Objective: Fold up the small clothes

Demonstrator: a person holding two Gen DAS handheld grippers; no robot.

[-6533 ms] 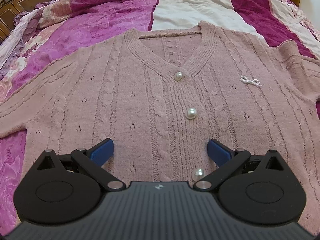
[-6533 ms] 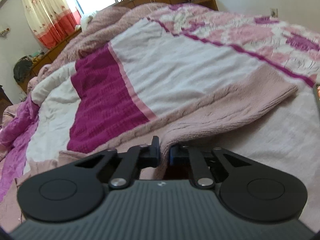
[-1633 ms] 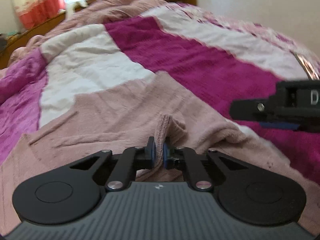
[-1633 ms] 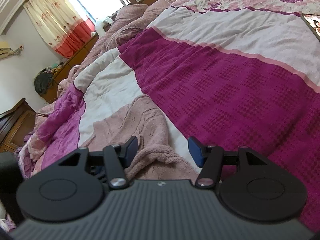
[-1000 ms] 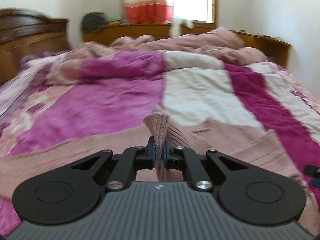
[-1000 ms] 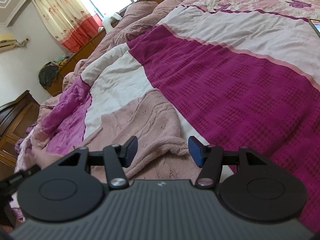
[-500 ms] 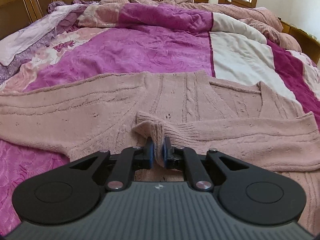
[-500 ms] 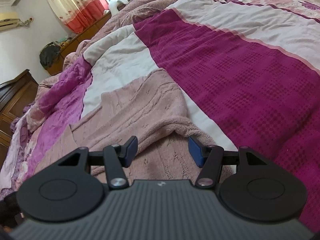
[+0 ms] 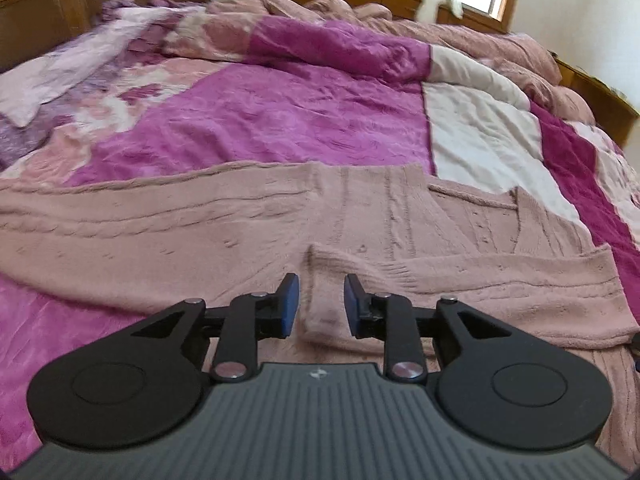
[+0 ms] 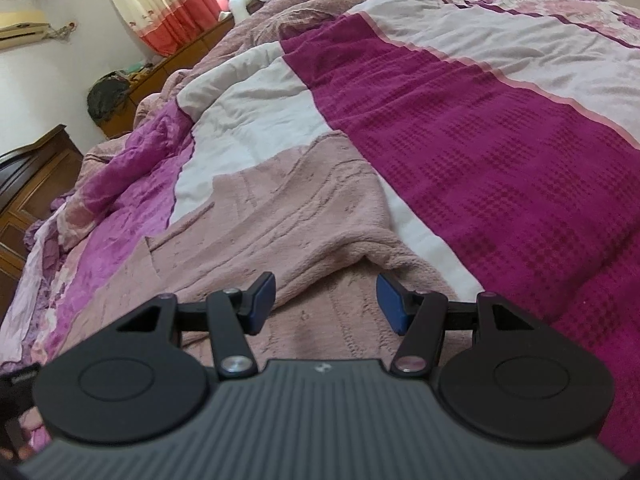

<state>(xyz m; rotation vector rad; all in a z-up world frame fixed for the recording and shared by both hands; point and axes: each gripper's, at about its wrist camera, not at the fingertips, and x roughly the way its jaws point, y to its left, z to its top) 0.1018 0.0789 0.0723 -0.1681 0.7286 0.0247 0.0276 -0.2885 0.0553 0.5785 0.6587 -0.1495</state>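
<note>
My left gripper (image 9: 317, 299) opening, pads clear of sleeve cuff (image 9: 320, 276) lying between them, cuff folded across pink cardigan (image 9: 200, 224); my right gripper (image 10: 326, 300) about half open, holding nothing, above cardigan's folded edge (image 10: 320, 256); cardigan spread flat on bed quilt (image 9: 280, 120), toward its near edge

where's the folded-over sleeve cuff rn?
Left wrist view, low centre: the sleeve cuff lies on the cardigan front, between the opening jaws of the left tool, pads off it.
</note>
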